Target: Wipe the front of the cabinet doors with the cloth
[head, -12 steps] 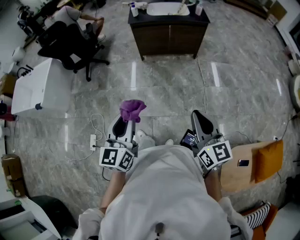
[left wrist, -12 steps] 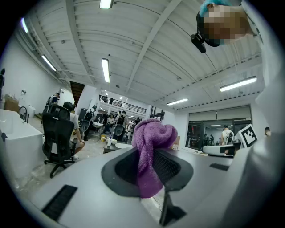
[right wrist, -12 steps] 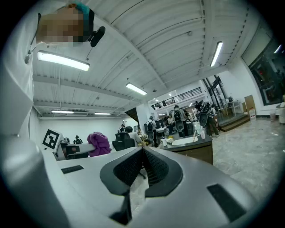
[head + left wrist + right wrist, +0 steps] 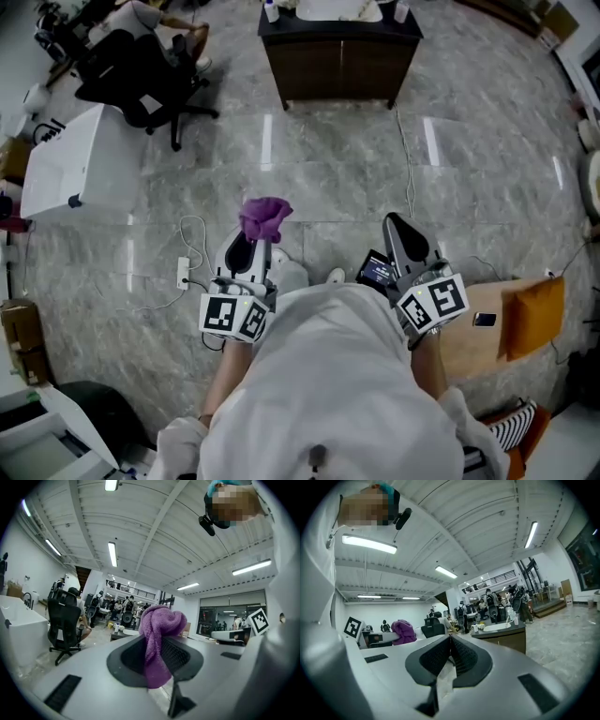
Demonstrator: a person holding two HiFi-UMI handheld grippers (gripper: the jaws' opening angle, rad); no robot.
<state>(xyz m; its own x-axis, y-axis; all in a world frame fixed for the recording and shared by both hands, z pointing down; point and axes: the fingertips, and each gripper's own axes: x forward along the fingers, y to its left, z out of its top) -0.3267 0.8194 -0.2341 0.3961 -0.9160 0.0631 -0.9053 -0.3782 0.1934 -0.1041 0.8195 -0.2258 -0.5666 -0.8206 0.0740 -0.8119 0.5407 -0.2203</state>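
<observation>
Closest to the person's body, the left tool is clamped on the purple cloth, which stands up in a bunch above the jaws. Beside it, the right tool has its jaws pressed together with nothing between them. Both point forward over the marble floor. The dark cabinet with its two doors stands well apart, at the far side, so the step in hand seems to be the approach. To wipe well, I think the bunched cloth should meet the door front broadly, begin at the top and go down in overlapping strokes, with a firm grip.
</observation>
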